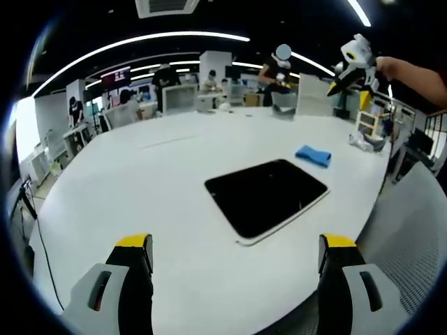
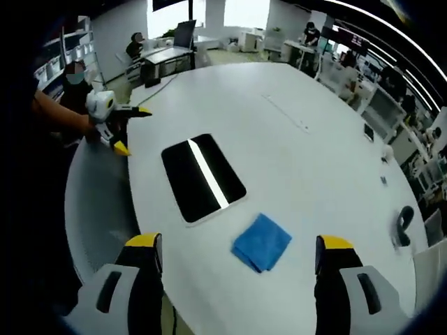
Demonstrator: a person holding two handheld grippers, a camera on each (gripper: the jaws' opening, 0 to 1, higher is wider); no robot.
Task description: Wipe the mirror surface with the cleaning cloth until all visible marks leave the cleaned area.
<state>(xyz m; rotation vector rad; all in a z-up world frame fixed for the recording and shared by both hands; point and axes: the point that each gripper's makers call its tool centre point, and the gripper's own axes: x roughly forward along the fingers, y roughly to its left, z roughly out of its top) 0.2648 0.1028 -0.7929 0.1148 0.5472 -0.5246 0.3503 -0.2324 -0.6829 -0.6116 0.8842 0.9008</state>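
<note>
Wiping not begun — the folded blue cleaning cloth (image 2: 261, 241) lies untouched on the white oval table (image 2: 293, 160), just beside the dark rounded-rectangle mirror (image 2: 202, 177). Both the left gripper (image 1: 236, 259) and right gripper (image 2: 237, 259) hover spread, empty.

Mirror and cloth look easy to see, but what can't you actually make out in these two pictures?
- Marks on the mirror: too fine to see in the left gripper view; in the right gripper view a reflected light strip crosses the mirror's face.
- Cloth: its underside is hidden against the table.
- Small items at the table's far edge, right gripper view: too small to name.
</note>
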